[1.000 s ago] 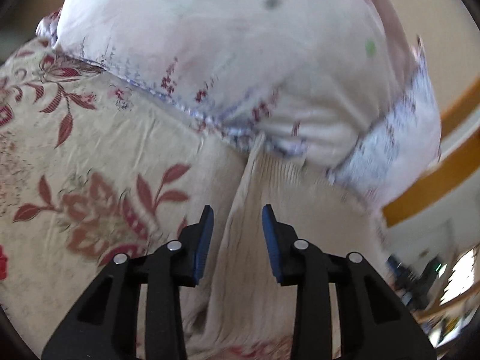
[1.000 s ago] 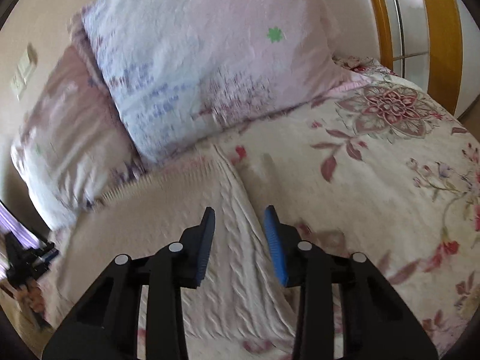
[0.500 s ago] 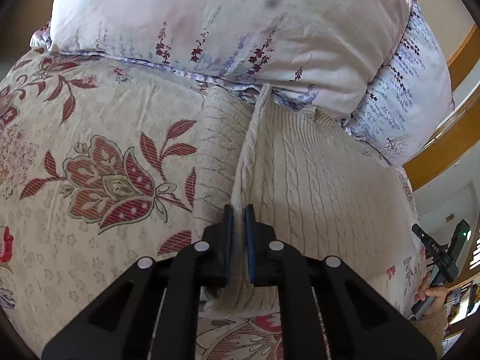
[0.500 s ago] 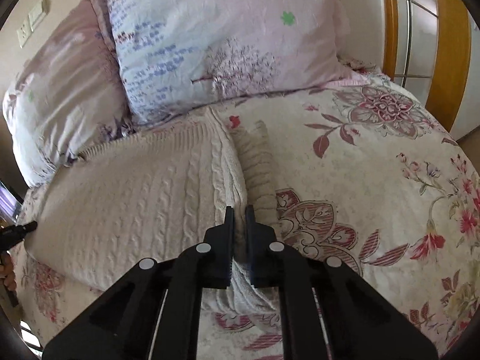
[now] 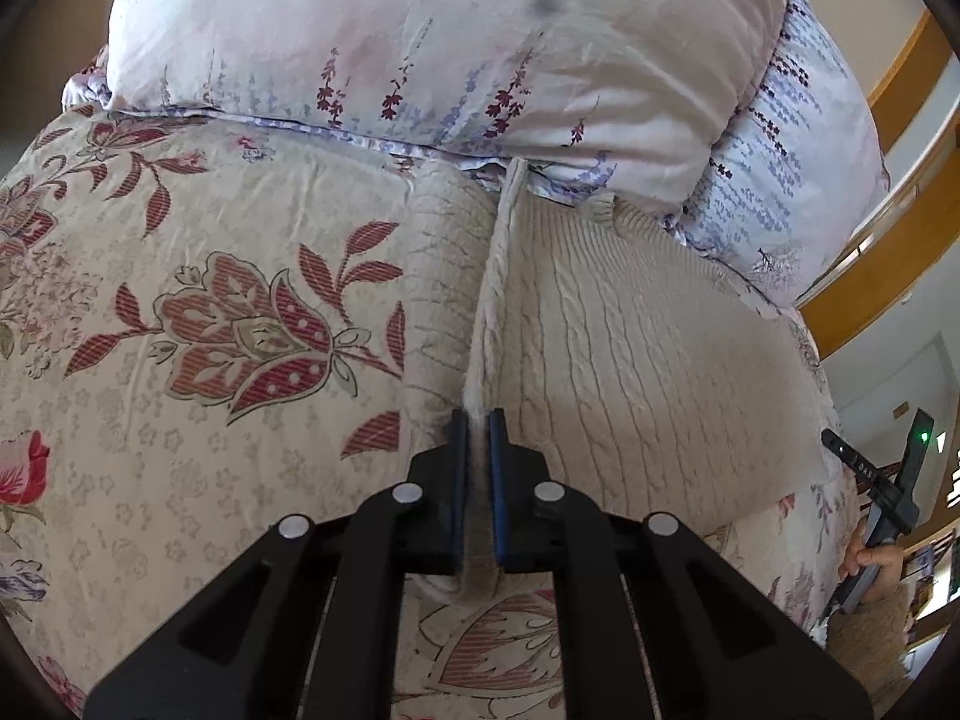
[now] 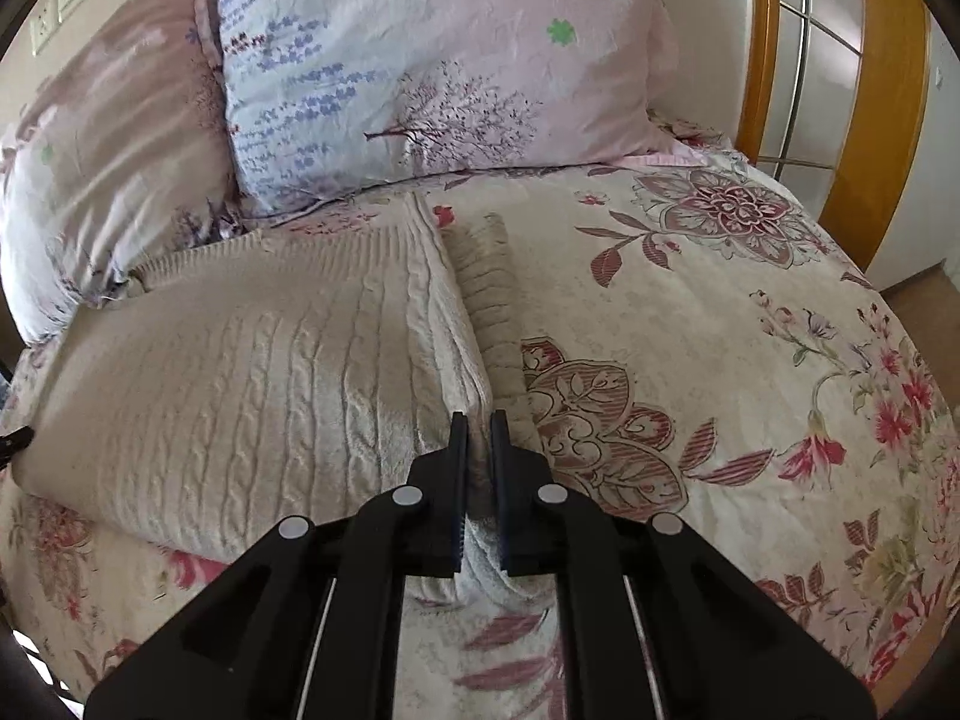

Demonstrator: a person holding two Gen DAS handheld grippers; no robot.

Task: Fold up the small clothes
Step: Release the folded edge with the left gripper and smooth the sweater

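Note:
A cream cable-knit sweater (image 5: 630,348) lies flat on the flowered bedspread (image 5: 180,312), its neck end toward the pillows. My left gripper (image 5: 478,420) is shut on the sweater's left side edge, and a ridge of knit runs from between its blue pads toward the pillows. In the right wrist view the same sweater (image 6: 240,372) spreads to the left, one sleeve (image 6: 489,300) lying beside the body. My right gripper (image 6: 478,420) is shut on the sweater's right side edge, with fabric pinched between its pads.
Two pale flowered pillows (image 5: 420,42) (image 6: 432,60) lean at the head of the bed, just beyond the sweater. A wooden bed frame (image 6: 876,96) stands at the right. A person's hand (image 5: 870,558) with the other gripper shows at the left wrist view's right edge.
Both grippers went from open above the sweater's side edges to shut on them, each sinking slightly toward the bed. Since then the knit has bunched up more between the pads.

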